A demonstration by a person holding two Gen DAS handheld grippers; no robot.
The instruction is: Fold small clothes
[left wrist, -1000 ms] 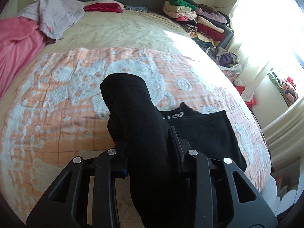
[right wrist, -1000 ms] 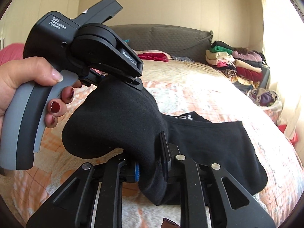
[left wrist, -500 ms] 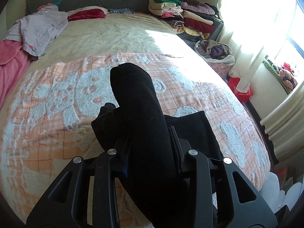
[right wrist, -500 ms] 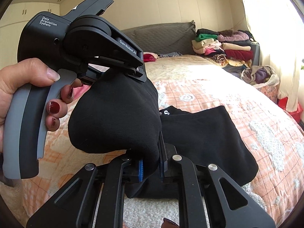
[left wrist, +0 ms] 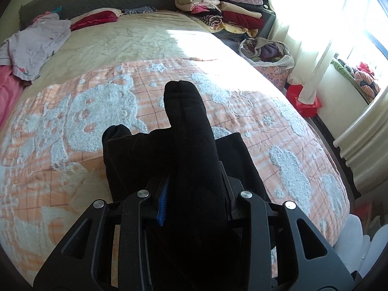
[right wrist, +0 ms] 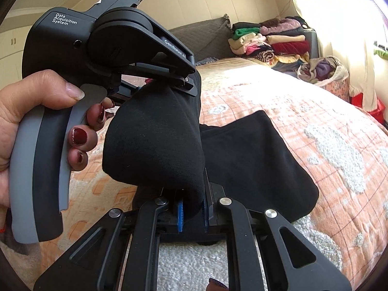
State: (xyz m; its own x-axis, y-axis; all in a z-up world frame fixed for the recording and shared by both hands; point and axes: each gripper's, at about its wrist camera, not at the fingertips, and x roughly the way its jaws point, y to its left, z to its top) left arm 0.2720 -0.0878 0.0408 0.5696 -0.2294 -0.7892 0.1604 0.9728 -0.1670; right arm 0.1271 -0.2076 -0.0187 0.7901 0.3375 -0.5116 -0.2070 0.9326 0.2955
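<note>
A small black garment (left wrist: 131, 160) lies on the orange and white bedspread (left wrist: 72, 111), partly folded over itself. My left gripper (left wrist: 194, 189) is shut on one edge of it, and the lifted black cloth stands up between the fingers. My right gripper (right wrist: 192, 208) is shut on another part of the same garment (right wrist: 254, 160); the cloth bulges up between the two grippers. The left gripper (right wrist: 101, 55), held in a hand, shows in the right wrist view, close above and left of my right one.
A stack of folded clothes (left wrist: 218, 9) sits at the bed's far right corner, with a bag of clothes (left wrist: 266, 53) beside it. Loose lilac and pink garments (left wrist: 36, 43) lie at the far left. A bright window with a curtain (left wrist: 327, 24) is on the right.
Both grippers have carried the held black cloth to the right over the flat part of the garment. The fold has lowered closer to the bed.
</note>
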